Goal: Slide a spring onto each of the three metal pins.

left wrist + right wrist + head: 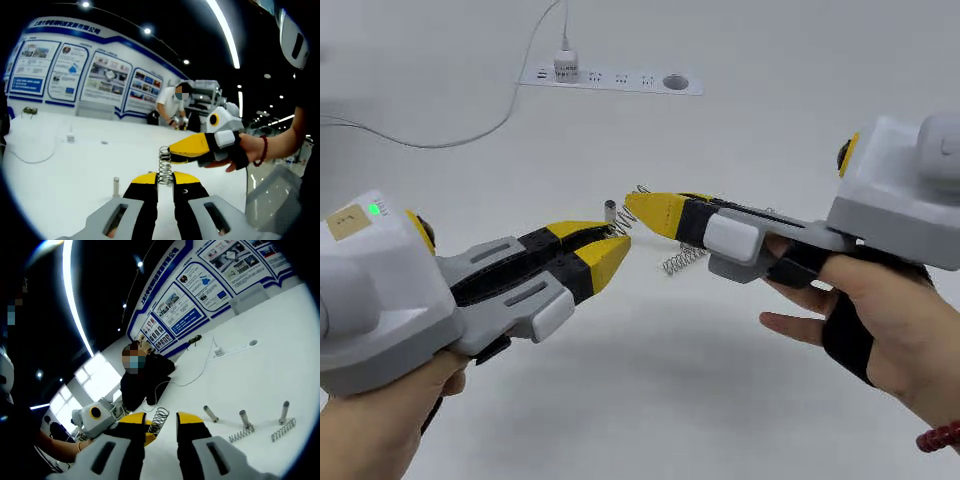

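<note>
A small steel spring [164, 164] stands upright between the yellow tips of my left gripper [165, 179], which is shut on its lower end. In the head view the left gripper [617, 238] reaches in from the lower left with the spring [623, 220] at its tip. My right gripper [633, 205] comes in from the right, its tip at the spring's upper end. In the right gripper view the right gripper [162, 422] is open, and the spring [159, 420] lies in the gap. Three metal pins [210, 413] [244, 417] [284, 411] stand bare on the white table.
Two loose springs [241, 433] [283, 430] lie beside the pins; one of them [685, 258] lies under the right gripper. A white power strip [610, 78] with a plugged cable sits at the table's far side. A person [170, 107] works at a distant bench.
</note>
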